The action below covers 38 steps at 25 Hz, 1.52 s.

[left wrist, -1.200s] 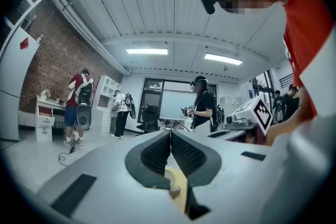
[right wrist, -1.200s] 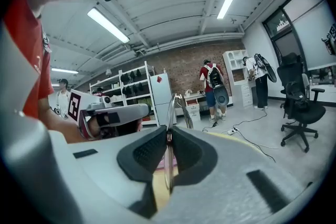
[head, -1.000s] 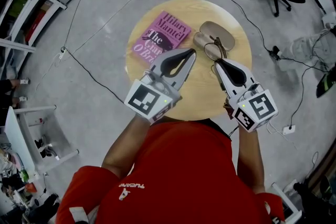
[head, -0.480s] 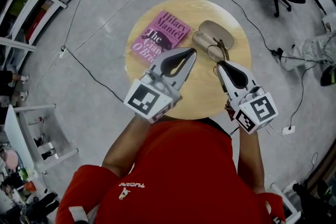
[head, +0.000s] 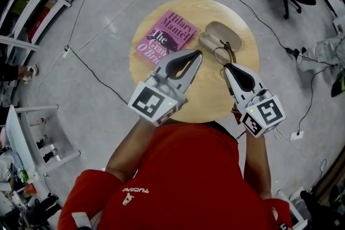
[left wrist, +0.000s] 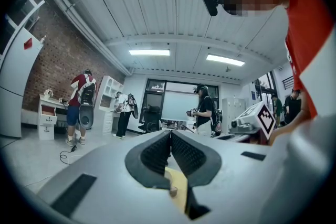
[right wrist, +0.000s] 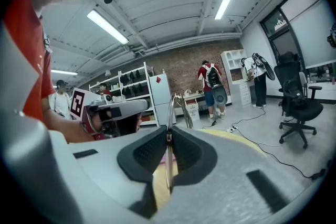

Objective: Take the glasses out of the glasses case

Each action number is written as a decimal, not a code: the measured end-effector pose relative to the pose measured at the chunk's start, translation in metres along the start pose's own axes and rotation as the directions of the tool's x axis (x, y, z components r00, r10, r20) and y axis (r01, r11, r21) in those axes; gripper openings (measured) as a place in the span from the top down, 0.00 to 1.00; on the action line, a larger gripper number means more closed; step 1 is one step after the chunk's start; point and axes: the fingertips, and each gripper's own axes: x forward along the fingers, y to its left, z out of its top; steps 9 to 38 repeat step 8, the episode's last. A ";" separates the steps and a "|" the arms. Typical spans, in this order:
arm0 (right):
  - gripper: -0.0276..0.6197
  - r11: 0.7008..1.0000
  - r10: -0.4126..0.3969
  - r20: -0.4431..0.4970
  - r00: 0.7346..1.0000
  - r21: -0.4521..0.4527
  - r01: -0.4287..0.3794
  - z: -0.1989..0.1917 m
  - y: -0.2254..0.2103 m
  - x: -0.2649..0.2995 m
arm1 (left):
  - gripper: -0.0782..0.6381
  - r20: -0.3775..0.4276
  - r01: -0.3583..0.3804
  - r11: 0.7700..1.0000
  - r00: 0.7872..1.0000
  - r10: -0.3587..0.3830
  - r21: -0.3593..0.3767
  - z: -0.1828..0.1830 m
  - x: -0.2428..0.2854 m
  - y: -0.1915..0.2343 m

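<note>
Metal glasses clamped by right gripper

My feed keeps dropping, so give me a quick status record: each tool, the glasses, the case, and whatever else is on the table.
table: round, wooden
glasses case: open, on the table, looks empty
book: pink, lying flat, left of the glasses case
left tool: jaws together, empty, above the table
right tool: jaws closed on the rim of the glasses
glasses: at the near edge of the glasses case; whether fully clear of it cannot be told
</note>
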 end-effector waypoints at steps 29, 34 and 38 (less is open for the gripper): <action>0.91 1.000 -0.007 -0.005 1.000 0.008 0.007 -0.005 -0.006 0.001 | 0.88 0.003 -0.012 1.000 1.000 0.012 -0.004 -0.001 0.000 0.003; 0.91 1.000 -0.007 -0.005 1.000 0.008 0.007 -0.005 -0.006 0.001 | 0.88 0.003 -0.012 1.000 1.000 0.012 -0.004 -0.001 0.000 0.003; 0.91 1.000 -0.007 -0.005 1.000 0.008 0.007 -0.005 -0.006 0.001 | 0.88 0.003 -0.012 1.000 1.000 0.012 -0.004 -0.001 0.000 0.003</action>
